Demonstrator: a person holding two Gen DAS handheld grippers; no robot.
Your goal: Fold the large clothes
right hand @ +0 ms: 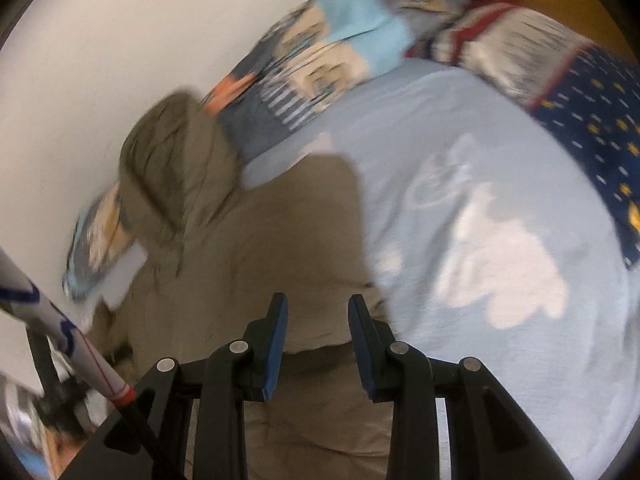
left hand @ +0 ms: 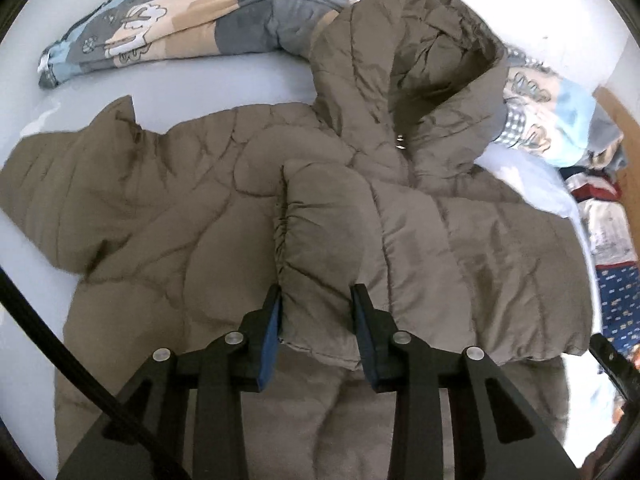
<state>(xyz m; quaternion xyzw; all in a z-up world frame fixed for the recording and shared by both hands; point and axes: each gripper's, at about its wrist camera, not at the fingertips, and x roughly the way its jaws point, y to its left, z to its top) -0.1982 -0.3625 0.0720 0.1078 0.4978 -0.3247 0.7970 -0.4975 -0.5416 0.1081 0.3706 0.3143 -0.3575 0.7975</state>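
Left gripper (left hand: 316, 300) pinches the gathered cuff (left hand: 316, 264) of a sleeve that lies folded across the chest of the olive jacket (left hand: 168, 216), its long axis running straight ahead from the jaws toward the hood (left hand: 404, 48); the other sleeve (left hand: 60, 168) stays spread to the left on the bed (left hand: 208, 80). Right gripper (right hand: 317, 304) hovers at the jacket's hem edge with narrow jaws, and in the blur I cannot tell whether cloth sits between them. No brand, label or legible writing shows.
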